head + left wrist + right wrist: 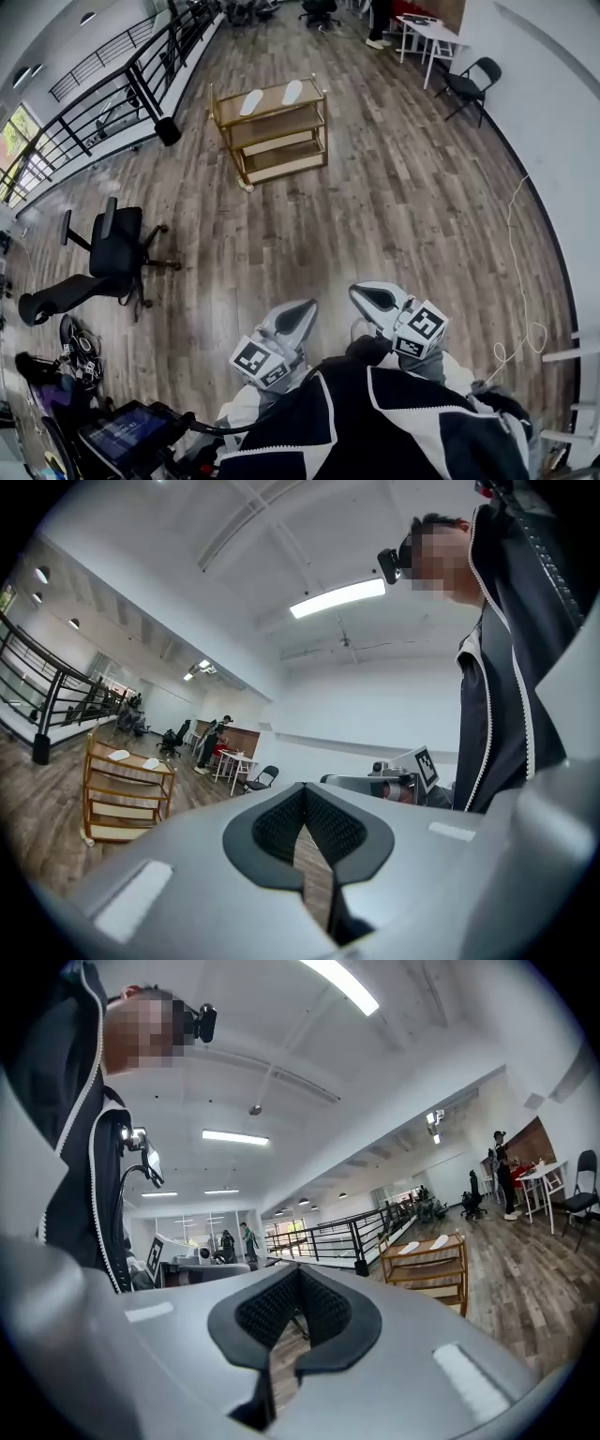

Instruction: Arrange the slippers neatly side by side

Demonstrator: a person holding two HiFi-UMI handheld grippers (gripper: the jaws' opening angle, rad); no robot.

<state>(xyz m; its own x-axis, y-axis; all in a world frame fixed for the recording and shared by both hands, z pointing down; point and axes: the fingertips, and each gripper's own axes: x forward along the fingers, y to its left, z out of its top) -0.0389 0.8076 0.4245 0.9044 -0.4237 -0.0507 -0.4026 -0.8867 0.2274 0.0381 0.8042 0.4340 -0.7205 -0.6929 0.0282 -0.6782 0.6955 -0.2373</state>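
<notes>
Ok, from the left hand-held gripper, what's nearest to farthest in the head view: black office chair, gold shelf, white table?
1. Black office chair, on the left.
2. Gold shelf, ahead, slippers on top.
3. White table, far back right.

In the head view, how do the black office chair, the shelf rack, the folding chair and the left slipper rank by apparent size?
1 and 2: black office chair and shelf rack, about alike; the chair is nearer, so unranked.
3: folding chair.
4: left slipper.
</notes>
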